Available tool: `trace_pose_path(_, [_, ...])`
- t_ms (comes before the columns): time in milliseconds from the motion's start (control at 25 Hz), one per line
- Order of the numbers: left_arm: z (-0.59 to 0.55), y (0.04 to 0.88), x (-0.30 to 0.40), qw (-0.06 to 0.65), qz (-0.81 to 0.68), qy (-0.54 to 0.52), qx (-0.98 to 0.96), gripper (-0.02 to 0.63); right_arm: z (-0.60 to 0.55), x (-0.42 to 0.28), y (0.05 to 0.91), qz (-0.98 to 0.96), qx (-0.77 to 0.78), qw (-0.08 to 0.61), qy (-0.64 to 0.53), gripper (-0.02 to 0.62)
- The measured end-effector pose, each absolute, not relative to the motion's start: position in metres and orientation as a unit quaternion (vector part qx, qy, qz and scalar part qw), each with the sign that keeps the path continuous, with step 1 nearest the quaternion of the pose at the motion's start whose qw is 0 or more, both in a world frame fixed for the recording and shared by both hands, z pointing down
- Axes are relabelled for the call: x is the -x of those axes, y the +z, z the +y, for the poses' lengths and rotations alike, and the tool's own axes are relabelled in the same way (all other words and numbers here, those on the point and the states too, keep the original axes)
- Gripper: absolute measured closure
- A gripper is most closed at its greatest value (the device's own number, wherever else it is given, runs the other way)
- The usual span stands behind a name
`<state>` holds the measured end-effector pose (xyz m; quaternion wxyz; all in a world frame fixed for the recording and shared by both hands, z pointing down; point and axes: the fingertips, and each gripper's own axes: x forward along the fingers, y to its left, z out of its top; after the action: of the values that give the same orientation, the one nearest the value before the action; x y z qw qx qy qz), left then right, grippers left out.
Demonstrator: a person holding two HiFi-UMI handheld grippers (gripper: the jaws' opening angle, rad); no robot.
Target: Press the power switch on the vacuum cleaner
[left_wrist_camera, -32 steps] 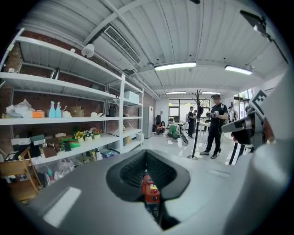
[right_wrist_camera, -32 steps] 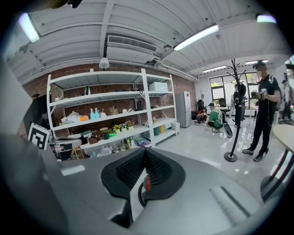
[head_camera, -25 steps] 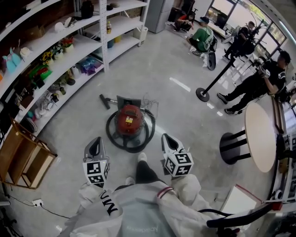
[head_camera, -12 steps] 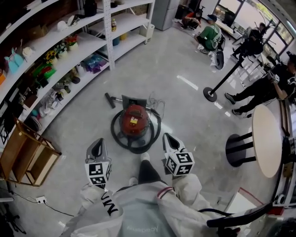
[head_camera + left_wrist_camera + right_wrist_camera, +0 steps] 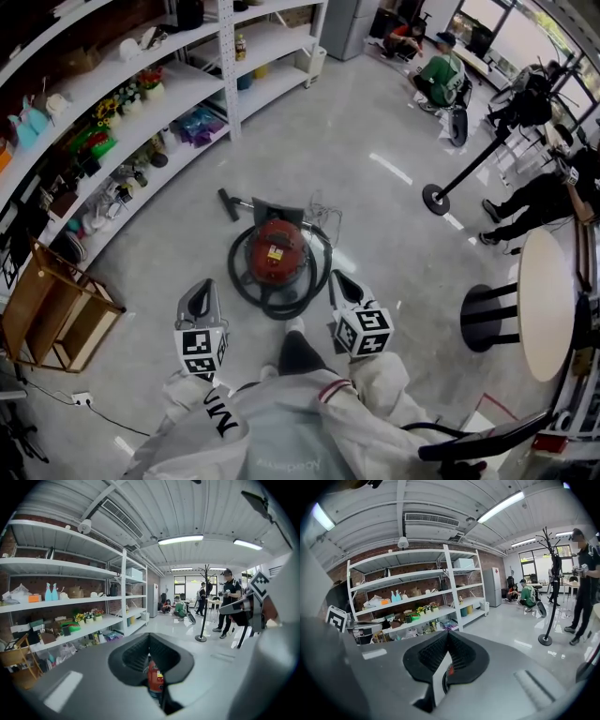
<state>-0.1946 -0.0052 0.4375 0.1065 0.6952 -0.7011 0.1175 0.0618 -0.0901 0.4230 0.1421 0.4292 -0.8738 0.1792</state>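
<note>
Polished grey concrete floor (image 5: 375, 187) fills the room, with a long white shelving unit (image 5: 230, 56) running along its left side. Its shelves hold potted flowers (image 5: 148, 87), bottles and small coloured goods, too small to name further. A round pale table (image 5: 548, 305) stands at the right, and an open wooden crate (image 5: 52, 314) sits on the floor at the left, below the shelves. People stand and crouch at the far right near a black stanchion post (image 5: 437, 197). The red vacuum cleaner (image 5: 277, 251) stands on the floor just ahead of the person's feet, its black hose (image 5: 246, 286) coiled around it. The left gripper (image 5: 203, 284) and right gripper (image 5: 337, 276) hang on either side of the vacuum, clear of it, each with jaws pressed together on nothing.
</note>
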Motion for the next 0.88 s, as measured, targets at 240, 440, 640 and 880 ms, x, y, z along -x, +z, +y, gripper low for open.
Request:
trace_pose_path(240, [-0.029,0.435,0.194,0.104,-0.699,0.125,-0.696,0.606,-0.113,-0.049,0.423,-0.884,-0.409,0.142,0.180,0.594])
trace_pose_path(440, [-0.050,0.435,0.187,0.103,-0.698,0.131,-0.696,0.606,-0.132,-0.047,0.428,-0.890,-0.392,0.141,0.189,0.594])
trace_pose_path(640, [-0.070,0.434,0.178,0.103,-0.699,0.134,-0.695,0.606,-0.151,-0.053,0.431,-0.893,-0.384,0.137,0.192,0.594])
trace_pose_path(880, [-0.094,0.434,0.166,0.104,-0.699,0.138,-0.694,0.606,-0.177,-0.061,0.435,-0.894,-0.379,0.145,0.190,0.594])
